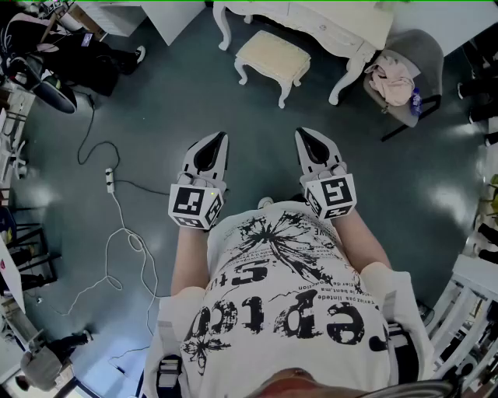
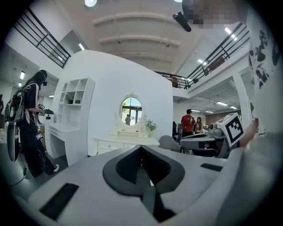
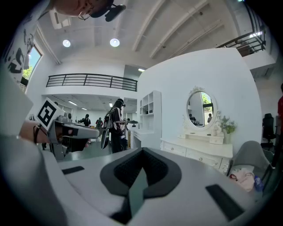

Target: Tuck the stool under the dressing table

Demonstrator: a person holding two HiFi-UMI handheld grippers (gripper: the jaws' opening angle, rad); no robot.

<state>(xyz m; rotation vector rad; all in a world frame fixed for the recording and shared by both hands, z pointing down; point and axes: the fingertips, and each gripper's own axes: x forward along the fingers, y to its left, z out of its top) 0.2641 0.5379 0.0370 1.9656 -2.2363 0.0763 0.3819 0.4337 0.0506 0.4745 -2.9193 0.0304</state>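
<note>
The stool [image 1: 272, 56], with a cream cushion and white curved legs, stands on the dark floor just in front of the white dressing table [image 1: 327, 22], outside its leg space. My left gripper [image 1: 221, 137] and right gripper [image 1: 302, 132] are held side by side close to my body. Both point toward the stool from well short of it, shut with nothing between their jaws. In the left gripper view the left gripper [image 2: 141, 150] faces the dressing table [image 2: 126, 142] and its oval mirror [image 2: 131, 110]. Past the right gripper [image 3: 142, 152] stands the dressing table [image 3: 199, 152]. The gripper bodies hide the stool in both views.
A grey chair [image 1: 408, 70] with pink clothing stands to the right of the dressing table. A white cable and power strip [image 1: 110, 180] lie on the floor at left. A person in black [image 1: 62, 47] stands at far left. White frames [image 1: 467, 303] stand at lower right.
</note>
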